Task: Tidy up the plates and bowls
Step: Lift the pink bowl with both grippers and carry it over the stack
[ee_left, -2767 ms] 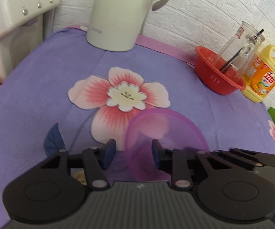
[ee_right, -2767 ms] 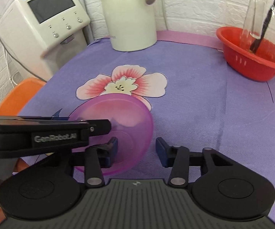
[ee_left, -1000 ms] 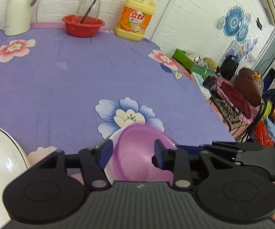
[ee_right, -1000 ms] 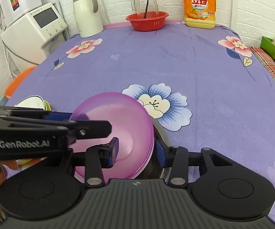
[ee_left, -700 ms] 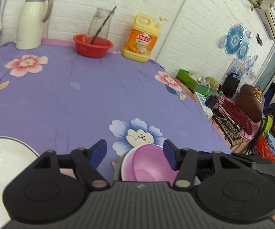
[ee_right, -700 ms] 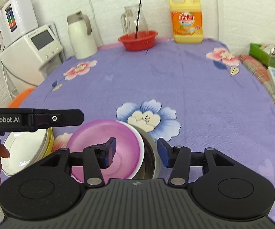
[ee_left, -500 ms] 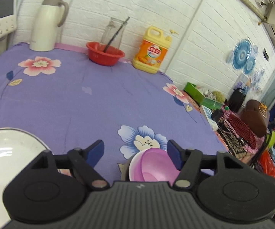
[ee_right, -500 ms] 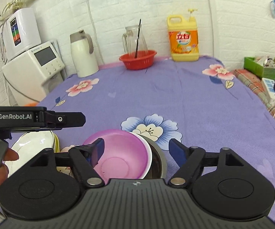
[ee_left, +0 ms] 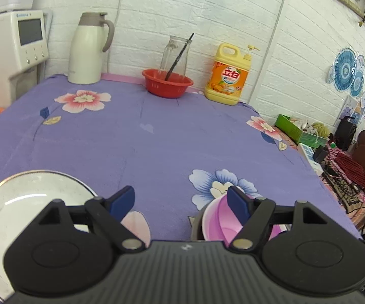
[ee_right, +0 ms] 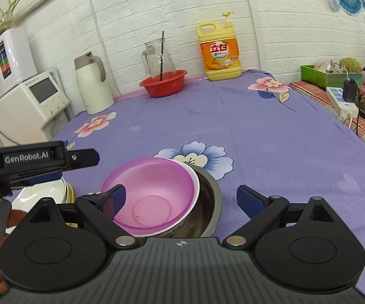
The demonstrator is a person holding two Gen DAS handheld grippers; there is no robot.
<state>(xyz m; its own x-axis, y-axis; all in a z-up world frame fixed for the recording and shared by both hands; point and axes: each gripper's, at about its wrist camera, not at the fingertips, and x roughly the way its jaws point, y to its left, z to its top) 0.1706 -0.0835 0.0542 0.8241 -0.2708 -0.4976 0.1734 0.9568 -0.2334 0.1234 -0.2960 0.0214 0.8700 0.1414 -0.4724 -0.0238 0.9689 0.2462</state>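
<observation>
Purple bowl point(ee_right: 152, 195) nested mouth-up, tipped slightly leftward, in a white bowl point(ee_right: 193, 192) inside a steel bowl point(ee_right: 209, 202), beside stacked plates point(ee_right: 53, 192). Right gripper point(ee_right: 181, 200) and left gripper point(ee_left: 181, 200) spread wide, gripping nothing.

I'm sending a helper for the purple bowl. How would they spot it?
On the purple flowered tablecloth, find the blue flower print near the front edge. In front of it sits a nested stack: the translucent purple plastic bowl lies on top, inside a white bowl and a steel bowl.
</observation>
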